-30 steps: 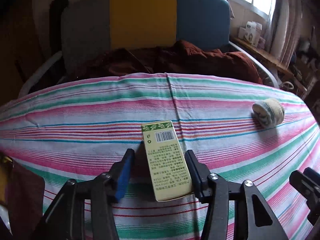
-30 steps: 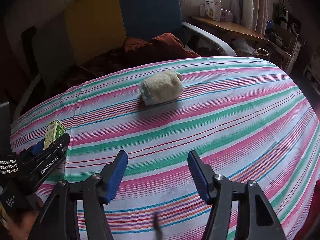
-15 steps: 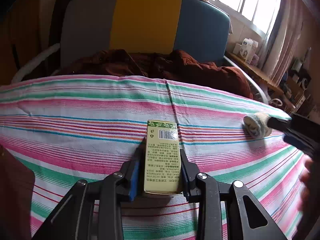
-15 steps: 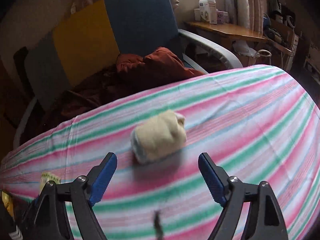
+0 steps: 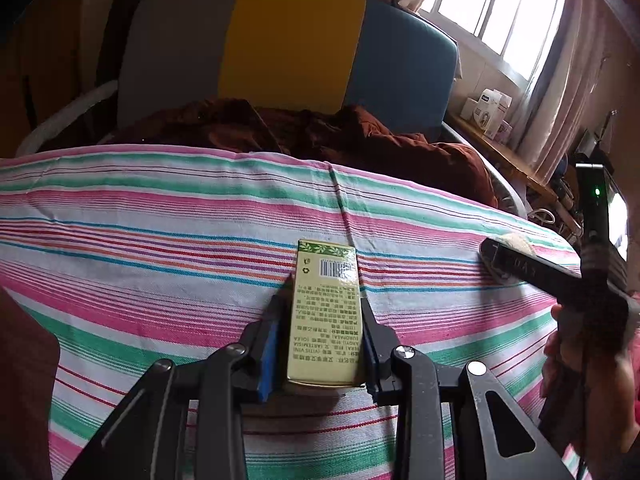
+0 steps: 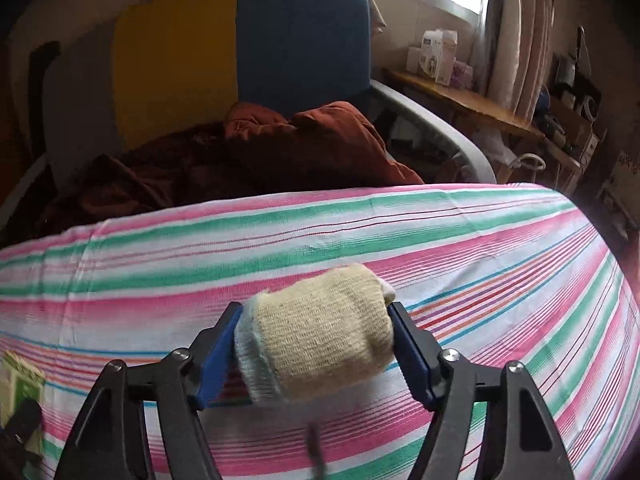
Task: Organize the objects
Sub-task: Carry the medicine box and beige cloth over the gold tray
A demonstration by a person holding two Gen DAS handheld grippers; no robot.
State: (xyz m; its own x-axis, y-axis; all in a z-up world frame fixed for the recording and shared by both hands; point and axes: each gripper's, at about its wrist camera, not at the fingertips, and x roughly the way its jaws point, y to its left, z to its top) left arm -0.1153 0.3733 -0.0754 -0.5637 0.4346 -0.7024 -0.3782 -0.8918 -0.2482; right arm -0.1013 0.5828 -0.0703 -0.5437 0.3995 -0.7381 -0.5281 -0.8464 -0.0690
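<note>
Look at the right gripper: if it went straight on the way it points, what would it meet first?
The rolled beige knitted sock, already between the closing jaws of the right gripper. Beyond it lies the striped pink, green and white cloth; depth is hard to judge.

Daylight enters through the window (image 5: 496,12) at the upper right of both frames; its panes are blown out to white, with no detail behind them. The left side and the corners fall off into deep shadow. Illumination on the striped cloth (image 5: 160,248) is soft and even, with faint shadows only directly beneath objects. Fisheye distortion is strong: the cloth's far edge bows upward and stripes curve toward the margins. The left wrist view is sharp centrally. The right wrist view shows motion blur, notably across the cloth's upper stripes and the lower left corner.
</note>
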